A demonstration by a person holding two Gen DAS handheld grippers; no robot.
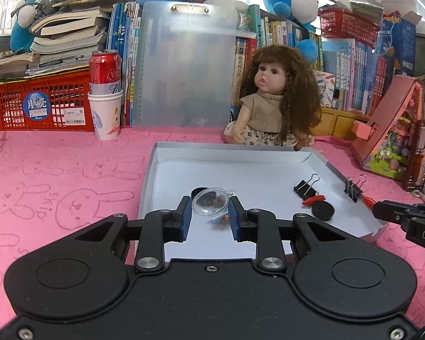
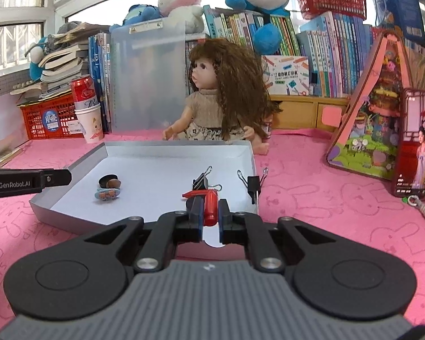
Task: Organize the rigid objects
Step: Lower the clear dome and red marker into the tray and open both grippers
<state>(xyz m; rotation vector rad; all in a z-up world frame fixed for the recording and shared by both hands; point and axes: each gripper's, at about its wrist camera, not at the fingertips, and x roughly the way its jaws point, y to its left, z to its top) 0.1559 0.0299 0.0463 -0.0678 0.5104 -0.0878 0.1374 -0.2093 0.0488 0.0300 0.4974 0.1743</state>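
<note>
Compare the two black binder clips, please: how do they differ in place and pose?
The first binder clip lies on the white floor inside the shallow box, handles toward the doll. The second binder clip is clamped on the box's right wall, handles up and spread apart. Both are black with silver wire handles.

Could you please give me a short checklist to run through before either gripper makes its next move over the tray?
1. Left gripper clamped on the clear capsule: ok.
2. Right gripper clamped on the red piece: ok.
3. Both loads above the tray: ok.
4. Bare tray floor ahead of the capsule: ok.
5. Binder clip sitting on the tray's right wall, near the right gripper: not ok.
6. Grip firmness: cannot tell.
</note>
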